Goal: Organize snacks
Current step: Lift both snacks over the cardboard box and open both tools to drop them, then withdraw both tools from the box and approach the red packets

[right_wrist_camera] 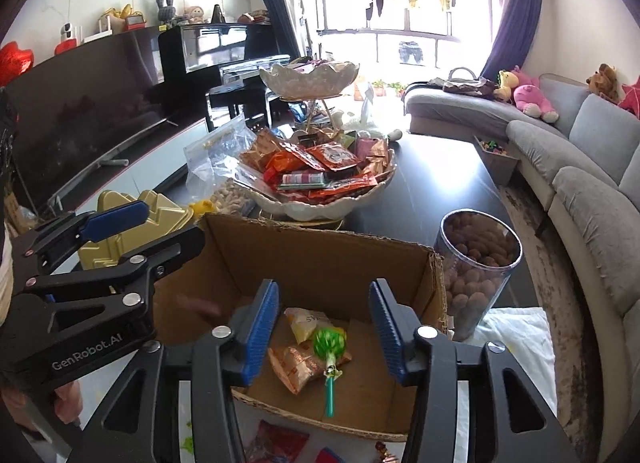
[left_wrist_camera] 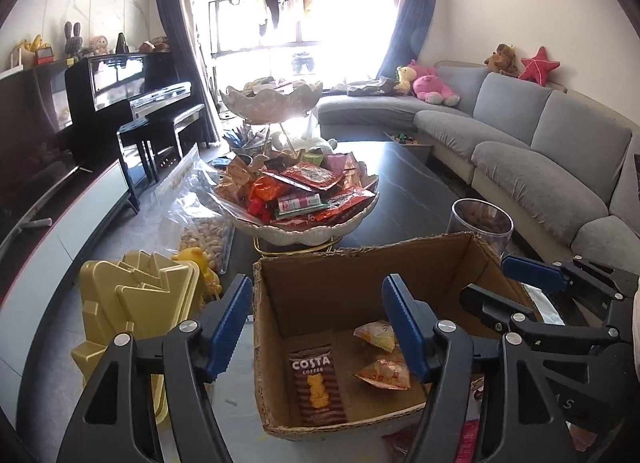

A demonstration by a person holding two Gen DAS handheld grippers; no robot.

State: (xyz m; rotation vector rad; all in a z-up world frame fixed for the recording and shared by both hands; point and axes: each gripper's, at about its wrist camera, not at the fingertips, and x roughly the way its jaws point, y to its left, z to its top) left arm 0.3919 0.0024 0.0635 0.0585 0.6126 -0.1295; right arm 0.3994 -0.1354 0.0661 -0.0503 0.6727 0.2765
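Both tongs hang over an open cardboard box [left_wrist_camera: 360, 263] at lower centre of each view. Left tongs [left_wrist_camera: 316, 327] spread wide, nothing between the blue pads. Right tongs [right_wrist_camera: 324, 331] also wide and empty.

Box floor, left wrist view: Costa Coffee biscuit packet [left_wrist_camera: 318, 387] lies flat at lower left; two orange-and-white snack pouches [left_wrist_camera: 384, 373] to its right, close together. Right wrist view adds a green-topped lollipop [right_wrist_camera: 330, 359] lying across the pouches, stick pointing toward the bottom of the frame.

Above the box in frame: white two-tier snack bowl [right_wrist_camera: 320, 207] heaped with red and orange packets, on the dark counter [left_wrist_camera: 412, 191]. Clear jar of brown nuts [right_wrist_camera: 476, 271] just beside the box, right of it. Gold moulded tray [left_wrist_camera: 136, 303] at left.
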